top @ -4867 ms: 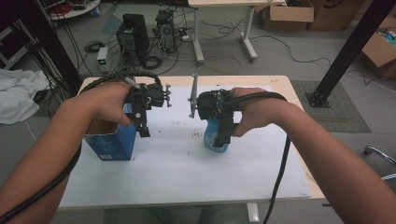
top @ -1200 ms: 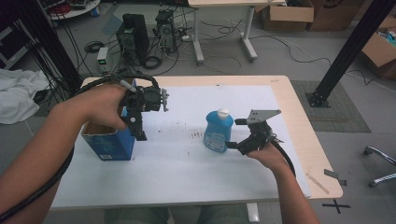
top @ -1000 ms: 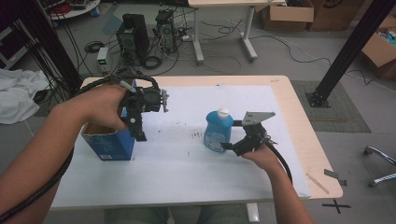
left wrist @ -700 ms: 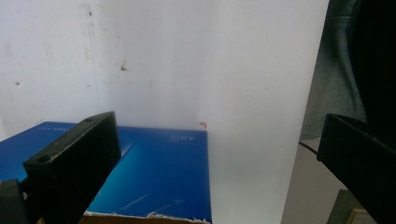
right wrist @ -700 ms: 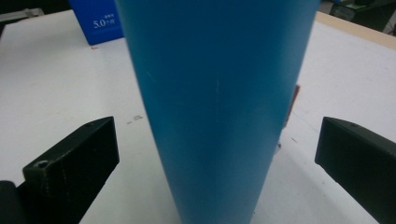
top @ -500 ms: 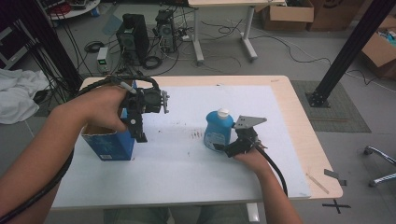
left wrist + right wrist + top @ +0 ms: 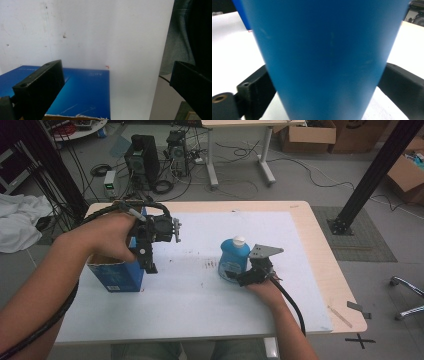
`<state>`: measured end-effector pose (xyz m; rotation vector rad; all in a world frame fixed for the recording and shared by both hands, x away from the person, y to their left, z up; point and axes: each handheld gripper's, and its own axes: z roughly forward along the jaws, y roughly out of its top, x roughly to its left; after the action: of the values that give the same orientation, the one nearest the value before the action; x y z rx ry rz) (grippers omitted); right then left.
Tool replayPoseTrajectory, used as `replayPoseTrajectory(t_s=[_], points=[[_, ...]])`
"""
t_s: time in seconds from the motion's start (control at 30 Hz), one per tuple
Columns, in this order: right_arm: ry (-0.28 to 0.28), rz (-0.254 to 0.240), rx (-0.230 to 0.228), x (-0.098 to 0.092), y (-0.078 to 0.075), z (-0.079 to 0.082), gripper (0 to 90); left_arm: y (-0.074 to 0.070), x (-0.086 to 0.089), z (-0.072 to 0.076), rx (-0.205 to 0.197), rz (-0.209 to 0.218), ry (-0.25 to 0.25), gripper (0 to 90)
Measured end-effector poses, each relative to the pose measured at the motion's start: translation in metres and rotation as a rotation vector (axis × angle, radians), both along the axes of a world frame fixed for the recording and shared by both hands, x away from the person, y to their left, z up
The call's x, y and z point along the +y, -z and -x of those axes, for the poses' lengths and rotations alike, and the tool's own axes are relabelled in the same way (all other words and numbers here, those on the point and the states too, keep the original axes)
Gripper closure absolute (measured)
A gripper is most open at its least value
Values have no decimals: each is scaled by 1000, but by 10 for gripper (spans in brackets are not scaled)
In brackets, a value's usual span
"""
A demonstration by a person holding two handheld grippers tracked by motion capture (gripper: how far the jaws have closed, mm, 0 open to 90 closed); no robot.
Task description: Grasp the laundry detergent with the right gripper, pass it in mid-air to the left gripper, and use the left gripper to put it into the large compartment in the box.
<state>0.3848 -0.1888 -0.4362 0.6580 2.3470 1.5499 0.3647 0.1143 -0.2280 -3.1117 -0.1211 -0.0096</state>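
A blue bottle (image 7: 234, 259) with a white cap stands upright on the white mat, right of centre. My right gripper (image 7: 235, 277) comes at its lower body from the near right. In the right gripper view the bottle (image 7: 324, 57) sits between the two jaws, which have just been closing and now meet its sides. A blue box (image 7: 117, 276) stands on the mat at the left. My left gripper (image 7: 150, 266) hangs just right of the box's top, pointing down. In the left gripper view its jaws stand wide open with nothing between them, and the box (image 7: 82, 95) lies under one jaw.
The white mat (image 7: 200, 310) covers most of the wooden table (image 7: 345, 295). Small reddish marks dot the mat between box and bottle. Beyond the table are computer cases (image 7: 145, 155), cables, cardboard boxes (image 7: 307, 135), a black post (image 7: 370, 175) and a white cloth (image 7: 20, 222).
My right gripper has slid left and down to the bottle, and its jaws now enclose the lower body. The left gripper and the box have kept still.
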Motion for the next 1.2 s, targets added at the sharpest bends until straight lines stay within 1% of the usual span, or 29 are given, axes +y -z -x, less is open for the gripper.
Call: replayPoseTrajectory(t_s=[0.17,0.23,0.43,0.57,0.73,0.9,1.1,1.2], points=[[8,-14,2,0,1,-1,102,3,-1,-1,4,-4,1,1],[3,-18,6,0,1,-1,136,3,-2,-1,6,-2,0,1],[19,-18,-1,0,1,-1,152,4,-1,-2,7,0,0,1],[17,-26,-5,1,0,-2,165,6,-1,-4,11,-3,-4,1],[16,-25,-3,2,0,-3,188,7,-3,-5,14,-7,-1,1],[16,-19,-11,2,-1,-3,213,7,-5,-4,14,-5,1,1],[13,-21,-8,1,-2,-2,239,7,-5,-5,14,-12,2,1],[8,-34,0,1,-1,-3,242,7,-5,-5,13,-12,1,1]])
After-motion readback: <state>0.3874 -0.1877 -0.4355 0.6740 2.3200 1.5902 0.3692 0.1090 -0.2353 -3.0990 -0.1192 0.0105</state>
